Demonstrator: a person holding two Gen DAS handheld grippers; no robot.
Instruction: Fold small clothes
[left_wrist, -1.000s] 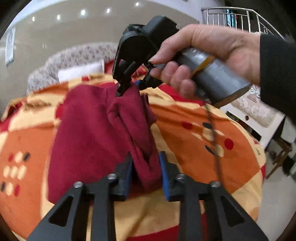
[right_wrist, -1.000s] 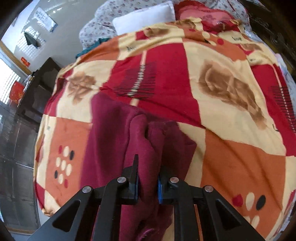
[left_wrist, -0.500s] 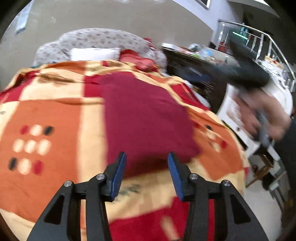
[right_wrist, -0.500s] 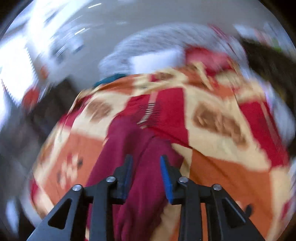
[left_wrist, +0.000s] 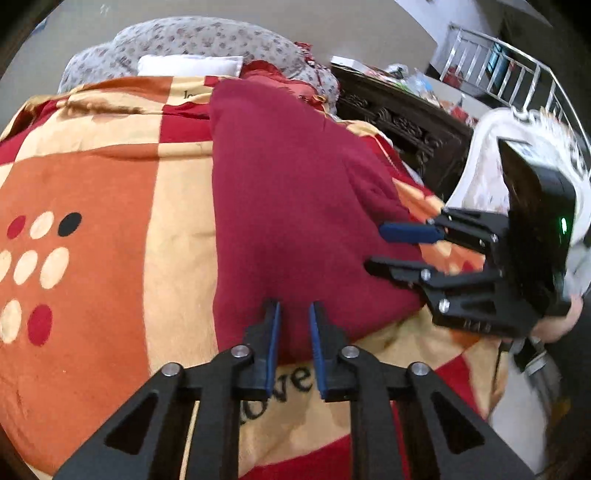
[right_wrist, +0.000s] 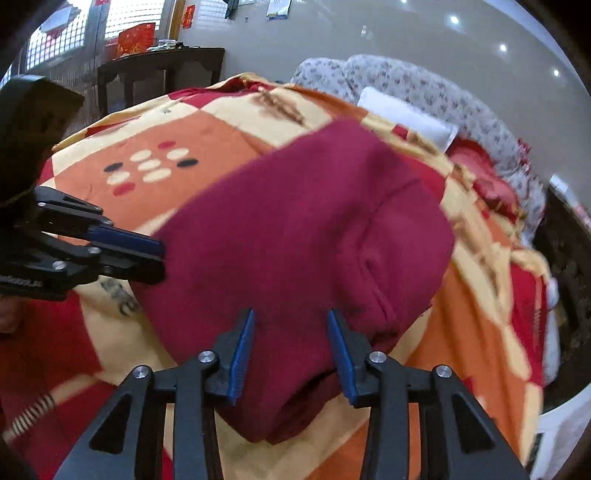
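Note:
A maroon fleece garment (left_wrist: 295, 184) (right_wrist: 295, 229) lies folded flat on the orange, red and cream blanket (left_wrist: 92, 177). My left gripper (left_wrist: 293, 306) sits at its near edge, its jaws closing to a narrow gap that the cloth's hem fills. In the right wrist view the left gripper (right_wrist: 162, 256) meets the garment's left corner. My right gripper (right_wrist: 290, 314) stands apart over the rounded fold, jaws closing slightly, pads off the cloth. From the left wrist view the right gripper (left_wrist: 375, 247) lies on its side at the garment's right edge.
A white pillow (left_wrist: 188, 66) and grey floral bedding (left_wrist: 207, 37) lie at the head of the bed. Dark carved wooden furniture (left_wrist: 399, 118) and a metal railing (left_wrist: 517, 74) stand to the right. A dark table (right_wrist: 162, 62) stands beyond the bed's far side.
A second ago both grippers held the garment bunched up. It now lies flat and folded; both let go and moved to its near edge. The left jaws have narrowed, and the right gripper has rolled.

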